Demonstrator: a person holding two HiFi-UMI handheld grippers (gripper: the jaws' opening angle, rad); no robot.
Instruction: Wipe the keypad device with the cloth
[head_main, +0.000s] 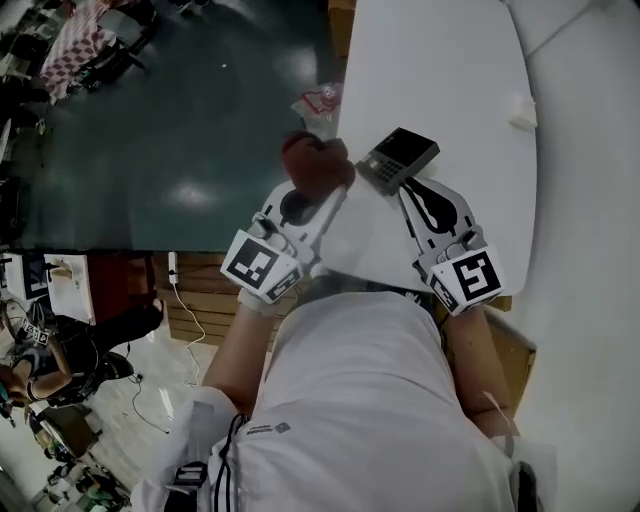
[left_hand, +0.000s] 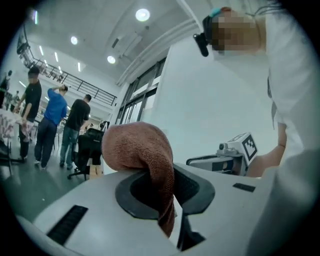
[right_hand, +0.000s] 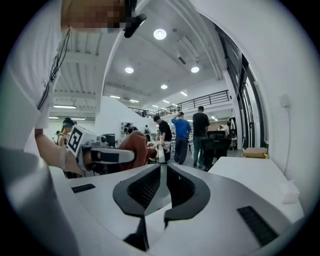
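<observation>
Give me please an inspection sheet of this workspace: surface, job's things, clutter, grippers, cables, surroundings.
Surface: white table, mostly bare.
Job's things: brown cloth and keypad device, both held in the grippers, close together.
Clutter: small white block on the table; clear wrapper at its edge.
Grippers: left gripper shut on the cloth; right gripper shut on the keypad device.
Cables: white cable with a power strip by wooden boards.
Surroundings: people standing in an open hall.

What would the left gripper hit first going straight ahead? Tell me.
Probably nothing near: beyond the cloth it holds, the left gripper faces only a white surface, depth unclear. The right gripper sits off to the right.
</observation>
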